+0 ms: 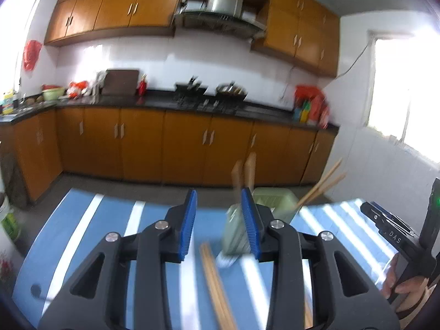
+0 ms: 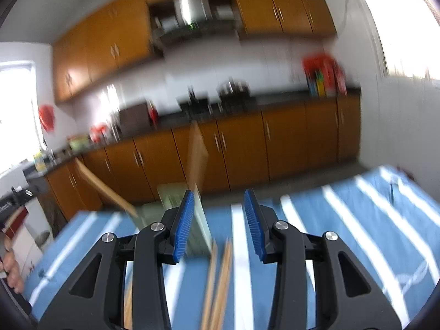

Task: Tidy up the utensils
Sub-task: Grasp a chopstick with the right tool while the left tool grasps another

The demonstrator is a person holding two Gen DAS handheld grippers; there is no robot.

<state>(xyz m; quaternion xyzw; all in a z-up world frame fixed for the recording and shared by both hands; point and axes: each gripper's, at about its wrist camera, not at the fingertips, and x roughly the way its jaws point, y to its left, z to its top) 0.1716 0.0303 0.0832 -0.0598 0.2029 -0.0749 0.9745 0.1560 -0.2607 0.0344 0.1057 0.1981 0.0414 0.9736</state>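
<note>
A table draped in a blue cloth with white stripes (image 1: 115,220) stands in a kitchen lined with orange-brown cabinets (image 1: 143,143) under a dark countertop (image 1: 154,101); a steel range hood (image 1: 222,2) hangs above the stove, and daylight pours through a window on the right (image 1: 407,88). At the far edge of the table sits a pale green utensil holder (image 1: 271,198) with wooden chopsticks (image 1: 321,184) and a wooden spatula (image 1: 247,170) leaning out of it. More wooden chopsticks (image 1: 217,286) lie flat on the cloth, near the viewer. The left gripper (image 1: 220,222) hangs above them, blue pads parted to a moderate gap, nothing between them and nothing touched; the green holder shows just beyond its right finger. The right gripper (image 2: 220,224) is likewise spread and empty over a loose bundle of chopsticks (image 2: 220,280), the holder (image 2: 176,192) behind its left finger. The person's hand (image 1: 407,288) grips the right gripper's handle at the right edge. Both views are motion-blurred.
</note>
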